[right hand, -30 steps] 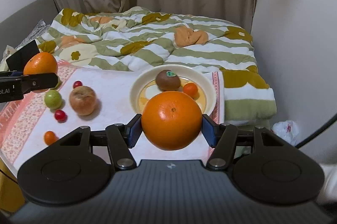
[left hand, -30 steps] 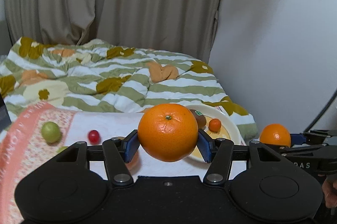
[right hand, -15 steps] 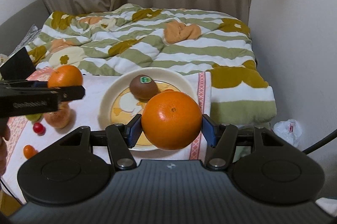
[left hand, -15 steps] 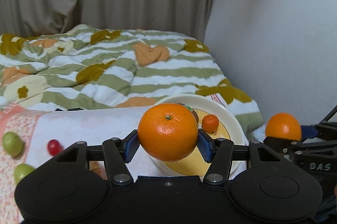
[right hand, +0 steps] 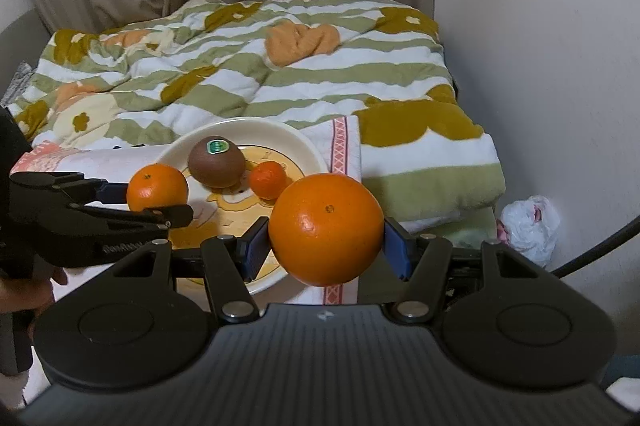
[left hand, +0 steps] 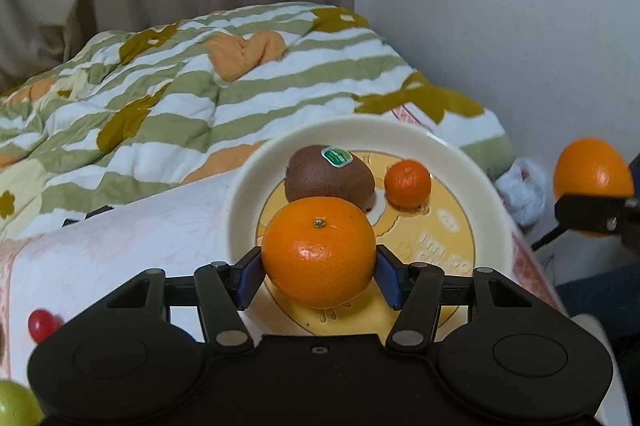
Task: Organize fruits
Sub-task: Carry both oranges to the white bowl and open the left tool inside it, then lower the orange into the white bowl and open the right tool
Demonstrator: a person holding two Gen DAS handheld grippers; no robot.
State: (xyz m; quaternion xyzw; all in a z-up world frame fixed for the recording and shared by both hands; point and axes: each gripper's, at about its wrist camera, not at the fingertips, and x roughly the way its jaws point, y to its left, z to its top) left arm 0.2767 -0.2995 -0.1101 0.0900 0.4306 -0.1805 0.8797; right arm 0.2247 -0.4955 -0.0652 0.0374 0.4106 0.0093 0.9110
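Note:
My left gripper (left hand: 319, 276) is shut on a mandarin orange (left hand: 319, 252) and holds it over the near part of a cream plate (left hand: 248, 185). The plate holds a brown kiwi (left hand: 330, 177) with a green sticker and a small tangerine (left hand: 407, 183). My right gripper (right hand: 326, 252) is shut on a larger orange (right hand: 326, 234) beside the plate's right rim (right hand: 308, 145). The left gripper with its mandarin (right hand: 157, 187) shows at the left of the right wrist view. The larger orange (left hand: 592, 177) shows at the right edge of the left wrist view.
The plate sits on a white and pink cloth (left hand: 120, 238) over a small table. A red cherry tomato (left hand: 40, 322) and a green fruit (left hand: 16, 404) lie at the left. A striped quilt (right hand: 240, 65) covers the bed behind. A white plastic bag (right hand: 528, 222) lies by the wall.
Both grippers have moved toward the plate with their oranges. The left one has come over the plate; the right one has shifted to the plate's right side.

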